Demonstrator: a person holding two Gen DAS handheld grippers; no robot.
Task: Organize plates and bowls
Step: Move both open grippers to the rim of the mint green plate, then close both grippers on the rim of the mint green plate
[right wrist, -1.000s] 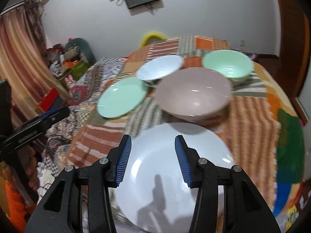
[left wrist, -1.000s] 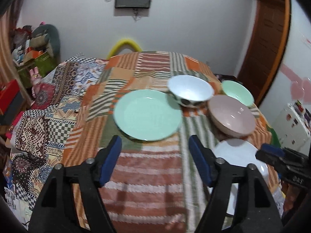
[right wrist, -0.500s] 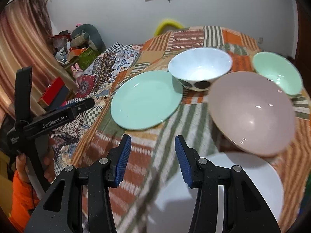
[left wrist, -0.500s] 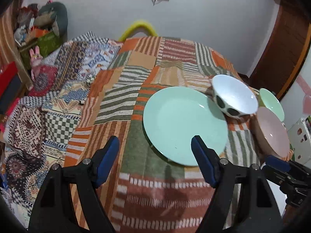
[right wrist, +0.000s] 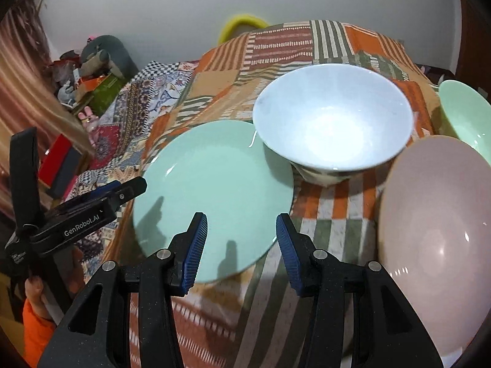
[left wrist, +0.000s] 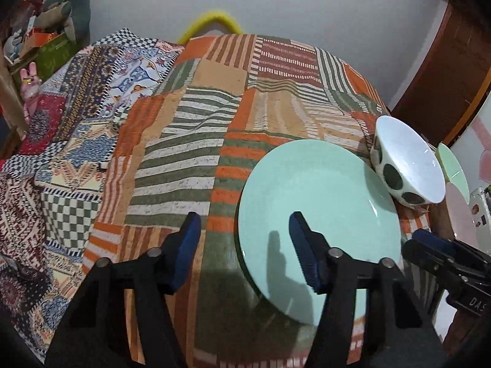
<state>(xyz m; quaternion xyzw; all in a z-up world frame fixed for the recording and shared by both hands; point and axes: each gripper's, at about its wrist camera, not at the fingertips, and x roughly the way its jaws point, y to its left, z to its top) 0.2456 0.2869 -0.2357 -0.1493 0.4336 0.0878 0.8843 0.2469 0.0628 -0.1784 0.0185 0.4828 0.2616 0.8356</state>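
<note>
Soft overhead indoor light, fairly bright. Claw shadows fall on the green plate (left wrist: 319, 214); the pink bowl (right wrist: 435, 239) shows glare. Fisheye edges bend and darken.

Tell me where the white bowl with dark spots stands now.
In the right wrist view, the white bowl stands on the patchwork cloth, between the green plate and the pink bowl.

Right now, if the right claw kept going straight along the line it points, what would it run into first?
Most likely the green plate: the right claw is open and empty, its tips framing the plate's near edge. The white bowl sits further back. Depth is hard to judge.
</note>
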